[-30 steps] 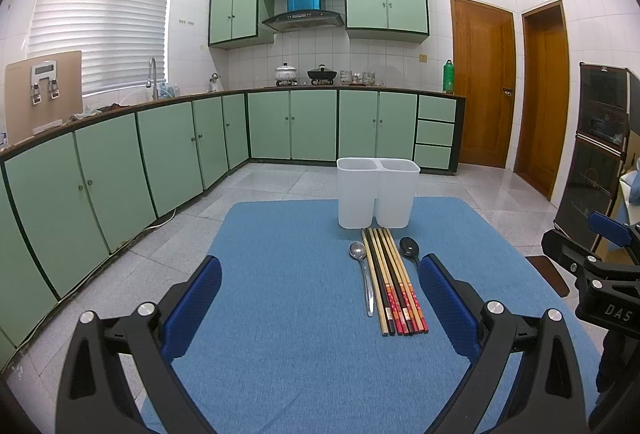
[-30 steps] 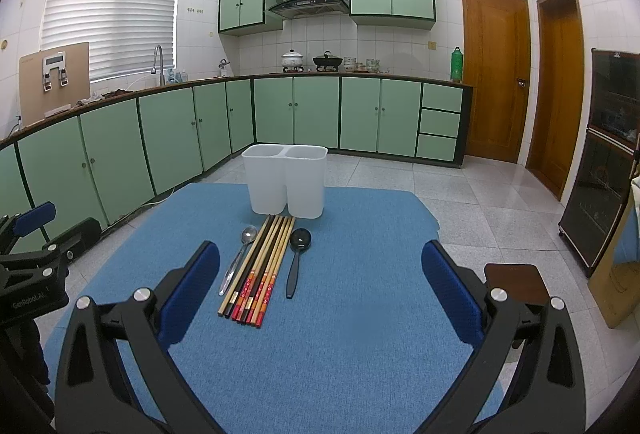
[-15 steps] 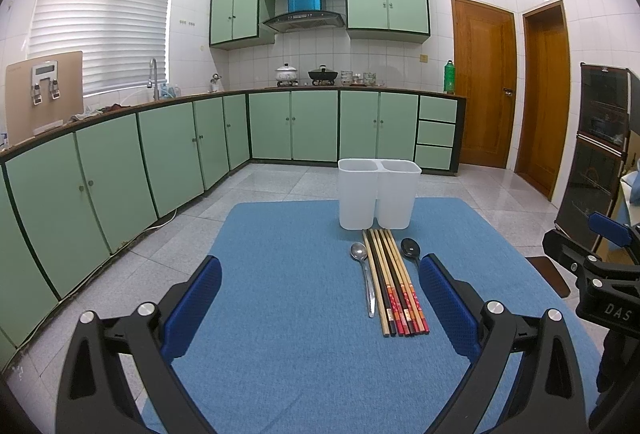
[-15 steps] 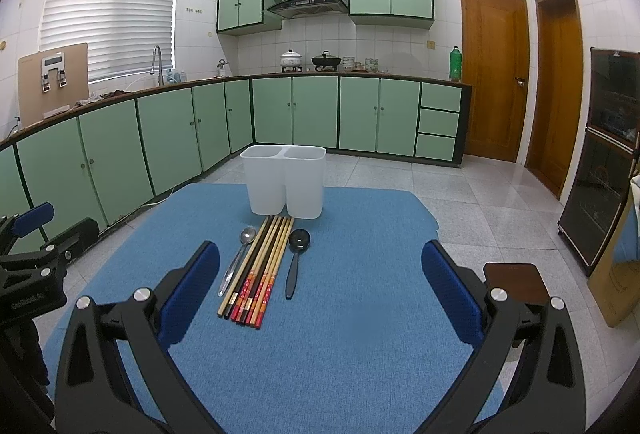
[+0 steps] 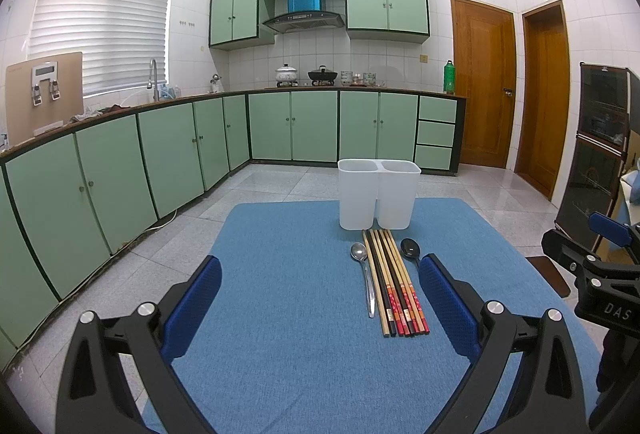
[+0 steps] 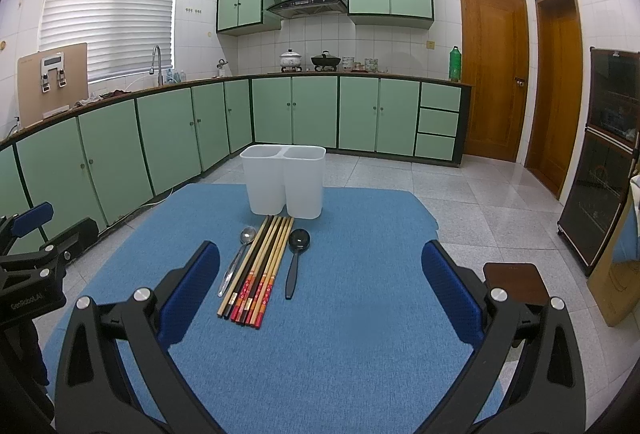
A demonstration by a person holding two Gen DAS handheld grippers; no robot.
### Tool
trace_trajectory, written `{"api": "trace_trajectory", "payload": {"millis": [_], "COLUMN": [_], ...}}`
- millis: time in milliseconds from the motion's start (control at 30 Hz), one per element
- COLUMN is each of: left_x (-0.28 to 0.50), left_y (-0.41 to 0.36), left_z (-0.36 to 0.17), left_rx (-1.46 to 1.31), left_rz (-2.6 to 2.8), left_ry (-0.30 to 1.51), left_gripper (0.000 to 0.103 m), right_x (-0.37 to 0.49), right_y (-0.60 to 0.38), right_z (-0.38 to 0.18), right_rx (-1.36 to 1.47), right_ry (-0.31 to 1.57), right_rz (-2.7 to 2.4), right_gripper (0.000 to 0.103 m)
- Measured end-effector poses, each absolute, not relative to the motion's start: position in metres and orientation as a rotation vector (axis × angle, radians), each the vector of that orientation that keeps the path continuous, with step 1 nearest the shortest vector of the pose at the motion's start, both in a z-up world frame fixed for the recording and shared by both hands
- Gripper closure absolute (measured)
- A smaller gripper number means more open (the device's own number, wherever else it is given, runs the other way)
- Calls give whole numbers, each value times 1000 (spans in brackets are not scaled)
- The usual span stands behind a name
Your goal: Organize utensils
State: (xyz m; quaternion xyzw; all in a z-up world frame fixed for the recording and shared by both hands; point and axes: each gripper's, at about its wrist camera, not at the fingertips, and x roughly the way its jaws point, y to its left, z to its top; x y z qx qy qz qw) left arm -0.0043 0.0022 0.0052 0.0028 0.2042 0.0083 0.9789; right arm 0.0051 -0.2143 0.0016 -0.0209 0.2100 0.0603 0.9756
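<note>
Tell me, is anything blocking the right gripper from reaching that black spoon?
Nothing visible does. The right gripper hangs open above bare blue mat, and the black spoon lies ahead, beside the chopsticks.

Black gripper frames, blue textured fingers [image 5: 448, 304] (silver screws at the joints).

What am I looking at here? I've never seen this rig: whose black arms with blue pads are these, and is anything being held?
No robot: a person holds a handheld claw in each hand, each with a fisheye camera looking along its fingers. One picture is from the left claw, the other from the right claw. Both are open and hold nothing. On the blue mat lie a metal spoon, a row of chopsticks and a black spoon. Behind them stands a white two-compartment holder; its inside is not visible.
</note>
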Motion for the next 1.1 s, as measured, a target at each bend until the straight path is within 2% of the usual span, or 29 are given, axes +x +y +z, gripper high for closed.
{"api": "trace_trajectory", "payload": {"millis": [1100], "left_x": [4], "left_y": [6], "left_z": [3], "left_rx": [12], "left_rz": [16], "left_ry": [426], "left_gripper": [6], "right_x": [12], "right_y": [-226], "right_z": [-2], "right_rx": [-47], "right_ry": [441], "right_rz": [115], "right_gripper": [5]}}
